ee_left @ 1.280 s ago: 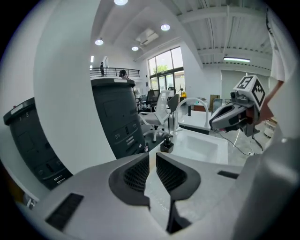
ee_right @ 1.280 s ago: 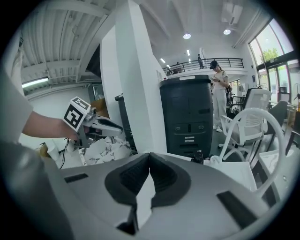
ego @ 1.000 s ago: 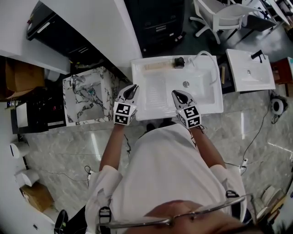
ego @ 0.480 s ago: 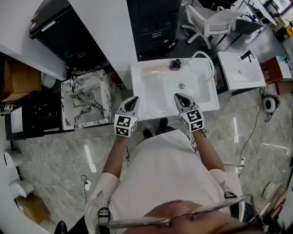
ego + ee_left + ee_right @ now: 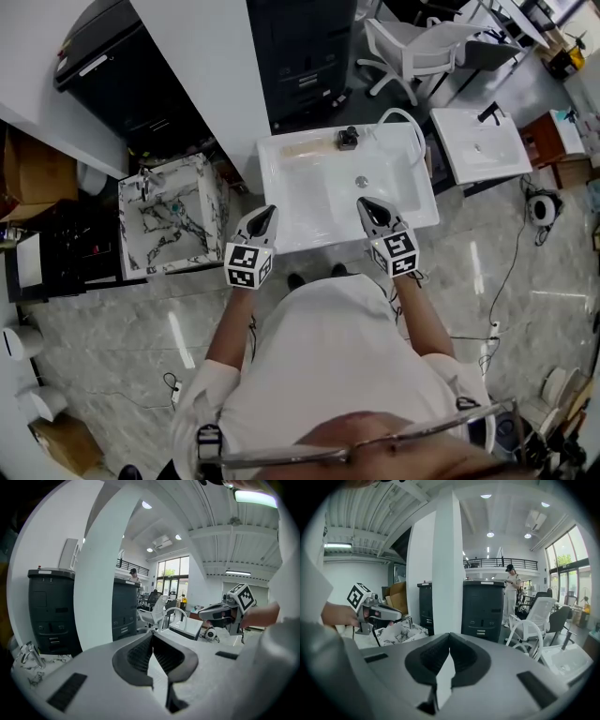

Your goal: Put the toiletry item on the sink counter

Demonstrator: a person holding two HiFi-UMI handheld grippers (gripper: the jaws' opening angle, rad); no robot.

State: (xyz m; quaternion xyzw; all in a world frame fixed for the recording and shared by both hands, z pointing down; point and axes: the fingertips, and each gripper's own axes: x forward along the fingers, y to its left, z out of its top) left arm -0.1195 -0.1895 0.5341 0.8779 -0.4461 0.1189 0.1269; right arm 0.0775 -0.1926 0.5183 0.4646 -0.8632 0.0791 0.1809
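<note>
Two grippers, left gripper point(image 5: 266, 214) and right gripper point(image 5: 366, 204), each clamped fully closed on nothing, held at the 6 o'clock rim of the white sink point(image 5: 309, 199), likely because the placing looks done. One pale toiletry item point(image 5: 305, 148) flat on the tabletop ledge at 12 o'clock, beside one dark fitting point(image 5: 348, 139). Three sinks in all.

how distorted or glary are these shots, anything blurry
Head view: edges bend from the wide lens, bright streaks glare off the glossy floor, and the white sink is nearly washed out. Left gripper view: heavy fisheye, black corners, ceiling lamp flares, shut left tongs slightly soft. Right gripper view: same fisheye, bright windows, shut right tongs soft.
</note>
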